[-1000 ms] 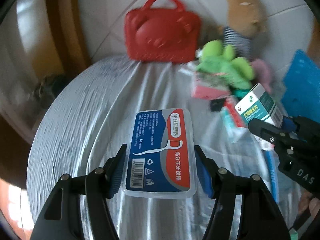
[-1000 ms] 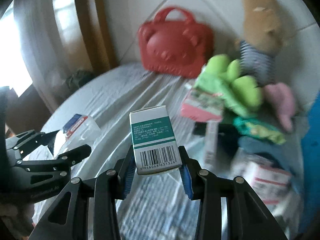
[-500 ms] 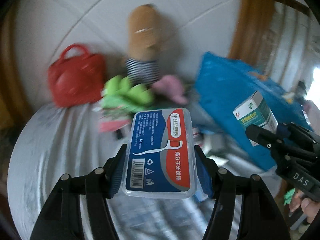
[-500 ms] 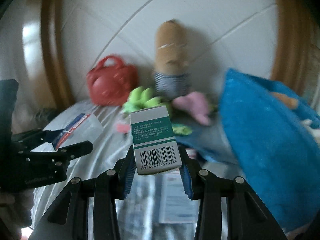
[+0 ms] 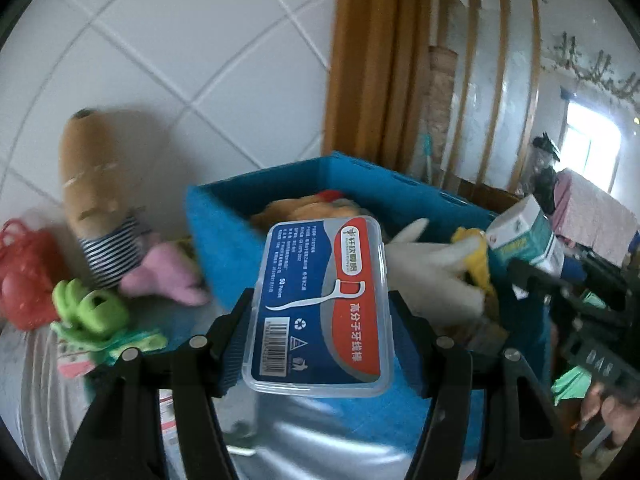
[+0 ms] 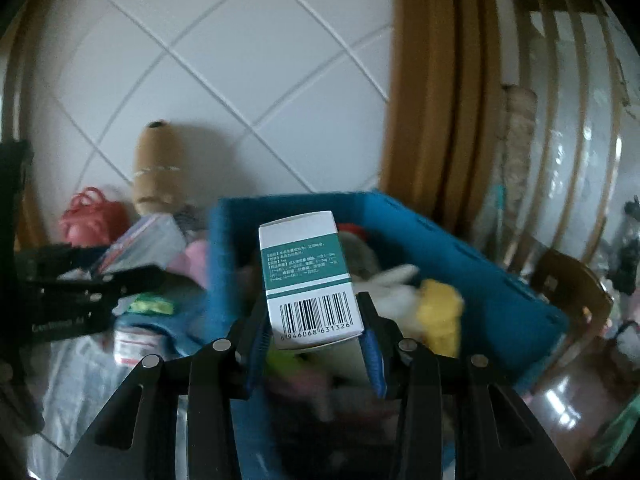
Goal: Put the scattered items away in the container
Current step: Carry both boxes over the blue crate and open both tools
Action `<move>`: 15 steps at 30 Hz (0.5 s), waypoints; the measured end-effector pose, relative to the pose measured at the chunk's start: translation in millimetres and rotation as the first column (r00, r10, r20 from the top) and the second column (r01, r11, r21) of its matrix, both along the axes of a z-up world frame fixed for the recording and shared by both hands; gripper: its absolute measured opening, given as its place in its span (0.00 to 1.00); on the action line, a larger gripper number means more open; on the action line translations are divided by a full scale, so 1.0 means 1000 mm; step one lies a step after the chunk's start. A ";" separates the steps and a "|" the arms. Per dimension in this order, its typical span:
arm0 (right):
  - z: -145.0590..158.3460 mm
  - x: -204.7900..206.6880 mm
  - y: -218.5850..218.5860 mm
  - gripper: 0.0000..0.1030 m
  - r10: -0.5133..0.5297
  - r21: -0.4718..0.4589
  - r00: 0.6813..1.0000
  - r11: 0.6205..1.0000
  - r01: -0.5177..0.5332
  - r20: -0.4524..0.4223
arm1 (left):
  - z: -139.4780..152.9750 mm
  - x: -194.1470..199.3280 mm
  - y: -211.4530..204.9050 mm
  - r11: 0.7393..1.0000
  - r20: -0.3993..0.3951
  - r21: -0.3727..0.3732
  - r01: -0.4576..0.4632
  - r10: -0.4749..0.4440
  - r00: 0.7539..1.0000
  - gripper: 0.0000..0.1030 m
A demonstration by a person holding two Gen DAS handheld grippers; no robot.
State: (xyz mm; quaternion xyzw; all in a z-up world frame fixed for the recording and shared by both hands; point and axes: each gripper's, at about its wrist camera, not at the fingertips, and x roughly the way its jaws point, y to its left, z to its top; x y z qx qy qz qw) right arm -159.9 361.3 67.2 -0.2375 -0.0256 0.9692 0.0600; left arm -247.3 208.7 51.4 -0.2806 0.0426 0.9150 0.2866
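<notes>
1. White tiled wall at the back, wooden door frame to the right of it, and a round worktop (image 5: 48,392) under a shiny grey cover.
2. Left hand-held gripper (image 5: 320,344) is clamped on the clear floss-pick box (image 5: 320,304), pads pressing its two long sides, long axis running straight away from the camera.
3. Right hand-held gripper (image 6: 314,332) is clamped on the white-and-green medicine carton (image 6: 308,276), barcode end towards the lens, carton standing up and tilted slightly left.
4. The blue container (image 5: 224,232) lies dead ahead of both. In the right wrist view the carton hangs just above its open mouth; in the left, the floss box sits in front of the near wall, its far end overlapping the opening.
5. By my reading the right hand is nearer a drop; the left needs to carry on forward past the near wall.
6. Inside it's already crowded: a white plush (image 5: 432,276), something yellow (image 6: 438,312), orange-brown fabric. Open room is mostly near the front, so I'd expect both boxes to land on soft toys and tip.
7. The two grippers ride side by side, near each other, the right one showing at the right edge of the left view; releasing together risks a bump.
8. Waiting on the worktop to the left: brown plush in a striped top (image 5: 92,184), pink plush (image 5: 164,280), green toy (image 5: 92,312), red bag (image 5: 24,280).
</notes>
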 end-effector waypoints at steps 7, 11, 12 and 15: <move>-0.017 -0.006 0.075 0.39 -0.053 -0.052 0.998 0.997 0.055 0.028 | -0.008 -0.008 0.090 0.995 0.020 -0.095 0.025 -0.024 1.000 0.61; -0.027 -0.008 0.093 0.61 -0.065 -0.056 0.997 0.996 0.067 0.040 | -0.020 -0.009 0.102 0.990 0.019 -0.138 -0.008 0.011 1.000 0.85; -0.029 -0.007 0.096 0.76 -0.069 -0.058 0.997 0.996 0.071 0.041 | -0.022 -0.009 0.103 0.989 0.015 -0.144 -0.013 0.015 1.000 0.89; -0.037 -0.008 0.101 0.82 -0.066 -0.074 0.997 0.995 0.069 0.049 | -0.027 -0.008 0.106 0.988 0.021 -0.153 -0.009 0.013 1.000 0.89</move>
